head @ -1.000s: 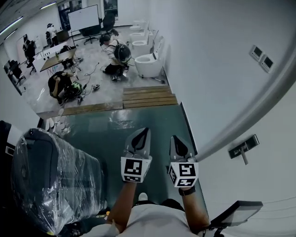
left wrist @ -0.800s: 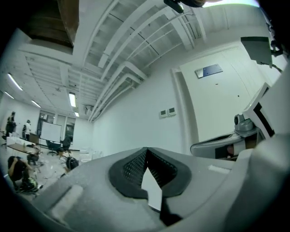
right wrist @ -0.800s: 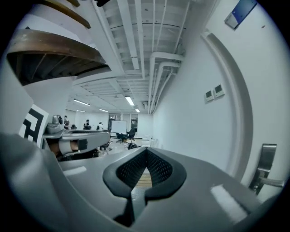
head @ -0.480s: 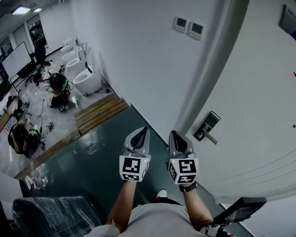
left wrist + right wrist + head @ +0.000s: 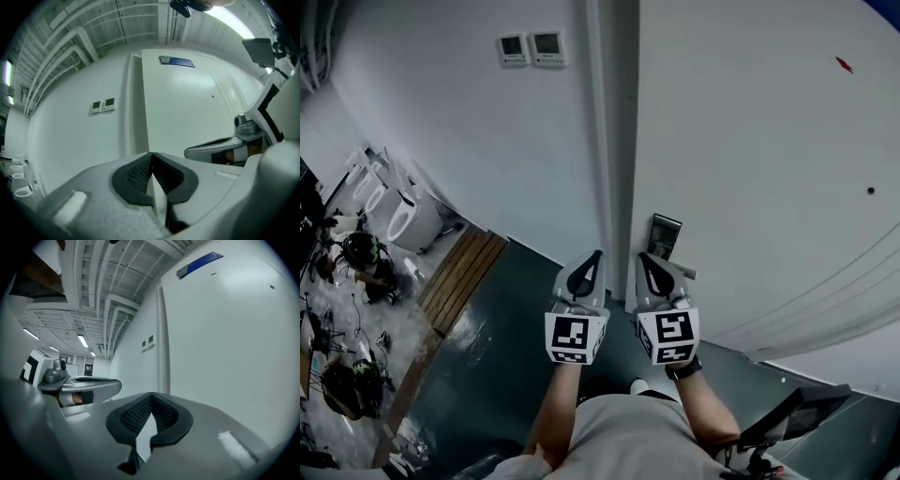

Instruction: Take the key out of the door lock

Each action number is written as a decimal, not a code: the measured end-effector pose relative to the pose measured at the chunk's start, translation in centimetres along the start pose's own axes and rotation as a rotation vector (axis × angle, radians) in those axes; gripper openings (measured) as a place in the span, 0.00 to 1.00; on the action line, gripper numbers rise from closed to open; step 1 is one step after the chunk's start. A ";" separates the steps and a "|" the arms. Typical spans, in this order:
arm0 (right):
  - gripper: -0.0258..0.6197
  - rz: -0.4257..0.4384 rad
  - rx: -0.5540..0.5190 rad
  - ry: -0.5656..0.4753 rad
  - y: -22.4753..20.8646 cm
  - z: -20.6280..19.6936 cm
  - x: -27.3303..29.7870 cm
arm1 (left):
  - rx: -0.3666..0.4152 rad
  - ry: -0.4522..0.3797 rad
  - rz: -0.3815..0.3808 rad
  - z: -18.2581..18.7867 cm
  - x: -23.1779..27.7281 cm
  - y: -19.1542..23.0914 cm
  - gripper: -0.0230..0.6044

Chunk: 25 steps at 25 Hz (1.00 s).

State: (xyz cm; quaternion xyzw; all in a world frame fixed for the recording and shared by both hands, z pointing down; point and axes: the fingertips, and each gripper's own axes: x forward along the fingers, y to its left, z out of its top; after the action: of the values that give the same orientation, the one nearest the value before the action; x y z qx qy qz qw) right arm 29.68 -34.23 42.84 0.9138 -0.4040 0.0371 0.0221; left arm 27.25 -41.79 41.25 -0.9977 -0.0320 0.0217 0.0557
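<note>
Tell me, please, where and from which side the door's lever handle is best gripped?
Probably the lever handle near its free end, right of the dark lock plate: it juts sideways, so come straight at the door with the right tongs, opened first, one jaw above and one below.

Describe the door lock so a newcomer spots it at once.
Find the large white door on the right of the head view. Near its left edge sits the door lock, a dark upright plate, unlike the two pale wall panels higher up.
</note>
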 end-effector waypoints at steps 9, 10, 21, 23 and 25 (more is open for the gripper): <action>0.03 -0.319 0.033 0.024 -5.6 -0.7 3.0 | 0.003 -0.025 -0.299 -0.9 8.3 0.6 0.04; 0.03 -0.361 0.039 0.029 -6.0 -0.9 3.1 | 0.005 -0.026 -0.330 -1.1 8.9 0.7 0.04; 0.03 -0.619 0.115 0.140 -8.4 -6.2 -0.6 | -0.075 0.033 -0.536 -5.7 12.3 -0.5 0.04; 0.03 -0.617 0.104 0.143 -8.5 -6.6 -0.9 | -0.096 0.038 -0.542 -6.2 12.9 -1.0 0.04; 0.03 -0.610 0.115 0.153 -8.5 -7.6 -1.2 | -0.107 0.039 -0.542 -6.2 13.4 -1.1 0.04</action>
State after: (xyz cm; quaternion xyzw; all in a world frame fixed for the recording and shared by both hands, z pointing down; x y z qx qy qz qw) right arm 34.83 -27.12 50.18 0.9871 -0.1055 0.1202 0.0111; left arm 40.83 -40.50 47.05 -0.9545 -0.2978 -0.0150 0.0071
